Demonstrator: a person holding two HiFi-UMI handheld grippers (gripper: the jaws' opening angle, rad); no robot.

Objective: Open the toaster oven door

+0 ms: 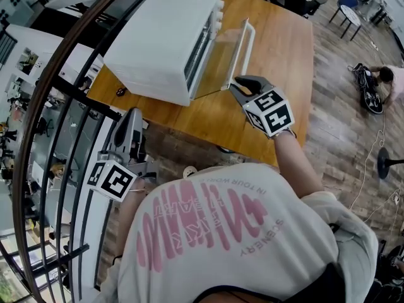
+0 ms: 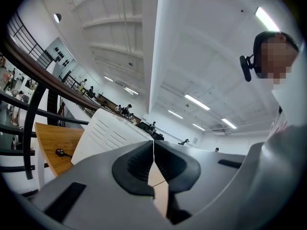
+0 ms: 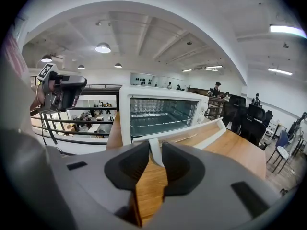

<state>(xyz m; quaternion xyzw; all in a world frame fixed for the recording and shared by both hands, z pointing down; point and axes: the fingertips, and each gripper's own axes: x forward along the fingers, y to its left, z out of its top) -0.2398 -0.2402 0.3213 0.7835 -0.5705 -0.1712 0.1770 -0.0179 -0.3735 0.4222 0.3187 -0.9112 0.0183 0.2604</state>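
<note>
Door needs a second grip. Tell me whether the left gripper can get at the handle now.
Probably yes: bare table lies between left gripper and handle, and the right gripper takes only its near end.

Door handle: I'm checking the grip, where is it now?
In the head view the door handle runs along the open door's outer edge, right of the toaster oven; its near end sits between the right gripper's jaws.

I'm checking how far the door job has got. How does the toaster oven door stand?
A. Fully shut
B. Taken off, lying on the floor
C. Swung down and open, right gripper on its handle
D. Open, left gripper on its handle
C: the door of the toaster oven hangs open, its handle sits between the right gripper jaws, and the left gripper is clear of the oven.
</note>
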